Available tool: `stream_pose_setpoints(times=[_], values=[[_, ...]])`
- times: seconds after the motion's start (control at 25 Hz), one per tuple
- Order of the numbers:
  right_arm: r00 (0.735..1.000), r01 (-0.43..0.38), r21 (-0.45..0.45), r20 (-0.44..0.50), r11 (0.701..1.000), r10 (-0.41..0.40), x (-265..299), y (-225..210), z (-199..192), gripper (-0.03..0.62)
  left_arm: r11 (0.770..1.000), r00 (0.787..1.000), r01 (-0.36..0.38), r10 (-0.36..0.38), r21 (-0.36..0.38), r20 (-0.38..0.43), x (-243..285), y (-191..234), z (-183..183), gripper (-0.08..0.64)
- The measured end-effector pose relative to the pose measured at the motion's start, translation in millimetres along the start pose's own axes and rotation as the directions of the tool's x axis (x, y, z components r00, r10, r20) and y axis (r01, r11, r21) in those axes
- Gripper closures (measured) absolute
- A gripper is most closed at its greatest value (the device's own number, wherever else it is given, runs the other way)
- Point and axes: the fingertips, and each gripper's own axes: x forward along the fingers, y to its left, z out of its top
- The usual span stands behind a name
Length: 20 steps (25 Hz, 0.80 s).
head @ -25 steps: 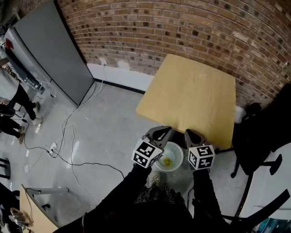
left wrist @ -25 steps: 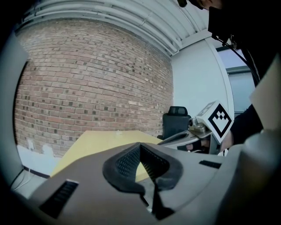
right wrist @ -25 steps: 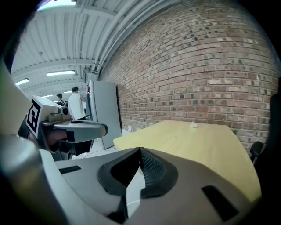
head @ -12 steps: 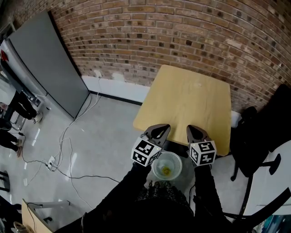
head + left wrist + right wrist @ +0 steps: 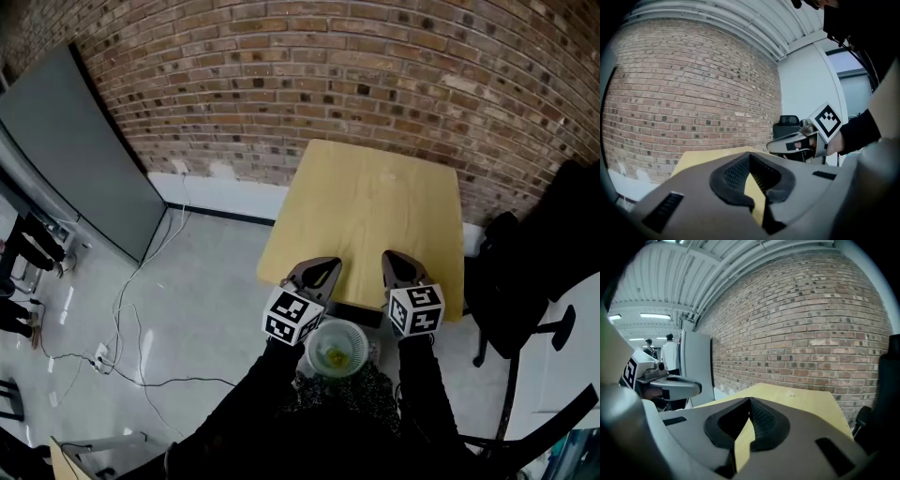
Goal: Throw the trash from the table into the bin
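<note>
Left gripper (image 5: 319, 270) and right gripper (image 5: 395, 262) hang side by side in the head view, both pinched closed and carrying nothing, tips over the near edge of the table (image 5: 375, 230). The bin (image 5: 367, 345) sits below them, between the two. One pale scrap (image 5: 386, 177) lies well ahead of the right gripper, far across the tabletop. Over to the left gripper view: jaws meeting at the tips, empty, with bare tabletop beyond. Now the right gripper view: same story, closed on nothing, the scrap ahead and slightly right. It looks tiny, feather-light, probably soft paper lying flat, so it calls for a fingertip pinch on any raised edge, low against the wood.
</note>
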Motion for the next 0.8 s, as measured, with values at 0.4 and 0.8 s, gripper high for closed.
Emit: stream_pose_setpoints(times=[0.4, 0.8], values=[[0.999, -0.033, -0.003, -0.004, 0.999, 0.033, 45, -60, 11, 0.58, 0.999, 0.999, -0.045, 0.045, -0.015, -0.003, 63, 28, 6, 0.56], [0.997, -0.076, 0.005, 0.016, 0.997, 0.076, 98, -119, 38, 0.58, 0.996, 0.996, -0.094, 0.094, -0.012, 0.005, 127, 61, 26, 0.56]])
